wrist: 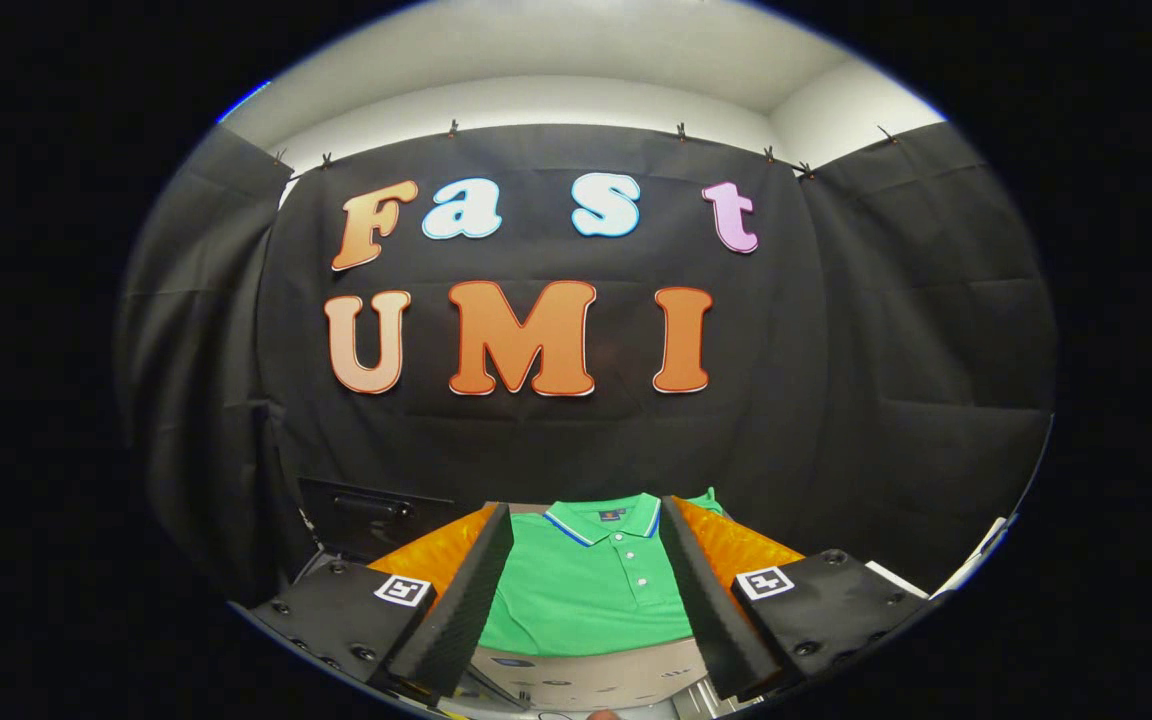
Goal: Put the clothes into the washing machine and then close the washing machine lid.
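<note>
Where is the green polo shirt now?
In the gripper view, the green polo shirt lies flat just ahead of the open gripper, seen in the gap between its two fingers, collar toward the black cloth wall.

The tool's (586, 590) fingers (466, 600) hide the green shirt's (586, 590) sleeves.

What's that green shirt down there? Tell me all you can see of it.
The green shirt is a polo of what looks like knit fabric, with a collar edged in blue and white stripes, a small dark tag inside the neck and a short placket with pale buttons. It lies flat, front up, collar pointing away from the camera, on a light surface. The tongs are open, their dark fingers standing on either side of it; whether they touch it is unclear.
</note>
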Available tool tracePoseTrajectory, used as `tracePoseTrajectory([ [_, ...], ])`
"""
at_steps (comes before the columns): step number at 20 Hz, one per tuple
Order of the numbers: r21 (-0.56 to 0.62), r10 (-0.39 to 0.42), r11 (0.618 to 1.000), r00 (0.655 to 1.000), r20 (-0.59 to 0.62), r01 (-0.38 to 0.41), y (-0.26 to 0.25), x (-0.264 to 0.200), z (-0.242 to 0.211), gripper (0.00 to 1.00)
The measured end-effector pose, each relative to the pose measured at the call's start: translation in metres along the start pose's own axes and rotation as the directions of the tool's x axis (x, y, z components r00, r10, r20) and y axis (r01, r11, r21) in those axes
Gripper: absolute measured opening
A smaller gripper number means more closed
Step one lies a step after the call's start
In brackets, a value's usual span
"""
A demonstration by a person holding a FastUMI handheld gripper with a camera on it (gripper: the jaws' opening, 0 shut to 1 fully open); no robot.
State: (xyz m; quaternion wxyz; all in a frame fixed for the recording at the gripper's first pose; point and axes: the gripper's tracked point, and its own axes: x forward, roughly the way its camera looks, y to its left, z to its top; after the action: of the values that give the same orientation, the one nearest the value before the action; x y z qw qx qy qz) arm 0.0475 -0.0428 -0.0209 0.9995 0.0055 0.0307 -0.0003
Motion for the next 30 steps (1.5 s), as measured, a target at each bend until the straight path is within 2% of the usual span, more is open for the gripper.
tracePoseTrajectory([
  [6,0.004,-0.005,1.0,0.994,-0.112,0.006,-0.035,0.063,-0.037,0.95],
  [11,0.012,0.005,1.0,0.967,-0.254,-0.002,-0.054,0.122,-0.086,0.96],
  [19,0.02,0.027,1.0,0.887,-0.462,-0.02,-0.061,0.184,-0.15,0.96],
  [22,0.028,0.023,1.0,0.854,-0.52,-0.011,-0.063,0.191,-0.163,0.96],
  [24,0.036,0.028,0.999,0.82,-0.571,-0.009,-0.063,0.187,-0.173,0.96],
  [25,0.053,0.026,0.999,0.825,-0.564,0.005,-0.065,0.192,-0.17,0.97],
  [28,0.033,0.028,0.999,0.783,-0.621,-0.009,-0.063,0.191,-0.175,0.97],
  [30,0.032,0.023,0.999,0.769,-0.639,-0.003,-0.061,0.192,-0.174,0.97],
])
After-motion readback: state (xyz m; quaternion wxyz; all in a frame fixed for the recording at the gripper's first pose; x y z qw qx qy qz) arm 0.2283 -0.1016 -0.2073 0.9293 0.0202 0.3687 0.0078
